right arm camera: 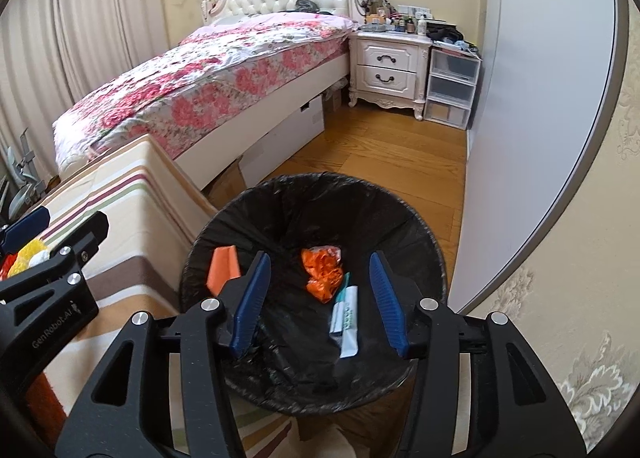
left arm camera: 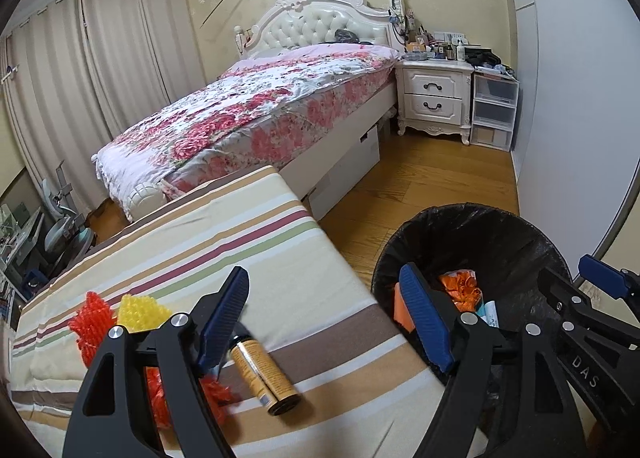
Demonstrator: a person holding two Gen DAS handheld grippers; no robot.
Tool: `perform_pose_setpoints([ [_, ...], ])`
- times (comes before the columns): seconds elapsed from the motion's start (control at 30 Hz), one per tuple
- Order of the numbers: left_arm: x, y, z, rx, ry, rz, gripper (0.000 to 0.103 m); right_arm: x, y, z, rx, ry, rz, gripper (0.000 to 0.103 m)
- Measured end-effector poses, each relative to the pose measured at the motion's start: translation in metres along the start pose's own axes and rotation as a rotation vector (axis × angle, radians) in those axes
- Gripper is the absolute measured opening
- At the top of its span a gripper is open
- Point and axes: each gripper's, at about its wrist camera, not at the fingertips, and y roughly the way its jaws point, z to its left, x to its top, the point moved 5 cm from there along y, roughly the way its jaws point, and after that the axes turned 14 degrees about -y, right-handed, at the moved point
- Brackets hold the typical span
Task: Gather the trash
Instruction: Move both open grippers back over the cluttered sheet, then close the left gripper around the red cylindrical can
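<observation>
A black-lined trash bin (right arm camera: 316, 193) stands on the floor beside a striped cushioned surface (left arm camera: 224, 242). Inside it lie an orange crumpled wrapper (right arm camera: 322, 272), an orange card (right arm camera: 224, 264) and a white tube packet (right arm camera: 346, 318). My right gripper (right arm camera: 320, 302) is open and empty above the bin. My left gripper (left arm camera: 326, 318) is open over the edge of the striped surface. A brown spray bottle (left arm camera: 264, 376) lies on the surface just below its left finger. Red mesh (left arm camera: 94, 322) and yellow mesh (left arm camera: 140, 312) lie to the left of it.
A bed with a floral cover (left arm camera: 256, 109) stands beyond the striped surface. A white nightstand (left arm camera: 434, 95) and plastic drawers (left arm camera: 494, 113) are at the far wall. A white wardrobe (right arm camera: 532, 129) runs along the right. Wooden floor (right arm camera: 380, 153) lies between bed and wardrobe.
</observation>
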Motion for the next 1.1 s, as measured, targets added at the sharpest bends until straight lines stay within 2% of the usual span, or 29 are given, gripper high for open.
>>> perform_pose_setpoints([
  [0.13, -0.01, -0.012, 0.024, 0.023, -0.013, 0.002, 0.075, -0.008, -0.012, 0.026, 0.043, -0.036, 0.0, 0.056],
  [0.4, -0.032, -0.036, 0.095, 0.109, -0.071, 0.002, 0.075, -0.013, -0.034, 0.081, 0.113, -0.131, -0.017, 0.056],
  [0.67, -0.061, -0.05, 0.168, 0.191, -0.167, 0.034, 0.075, -0.021, -0.046, 0.139, 0.191, -0.22, -0.008, 0.056],
  [0.8, -0.072, -0.053, 0.187, 0.187, -0.191, 0.053, 0.075, -0.024, -0.051, 0.165, 0.211, -0.272, -0.005, 0.056],
  [1.0, -0.079, -0.047, 0.192, 0.151, -0.198, 0.088, 0.075, -0.026, -0.054, 0.181, 0.219, -0.305, -0.003, 0.057],
  [1.1, -0.08, -0.041, 0.187, 0.126, -0.176, 0.104, 0.069, -0.027, -0.054, 0.184, 0.216, -0.305, 0.004, 0.057],
])
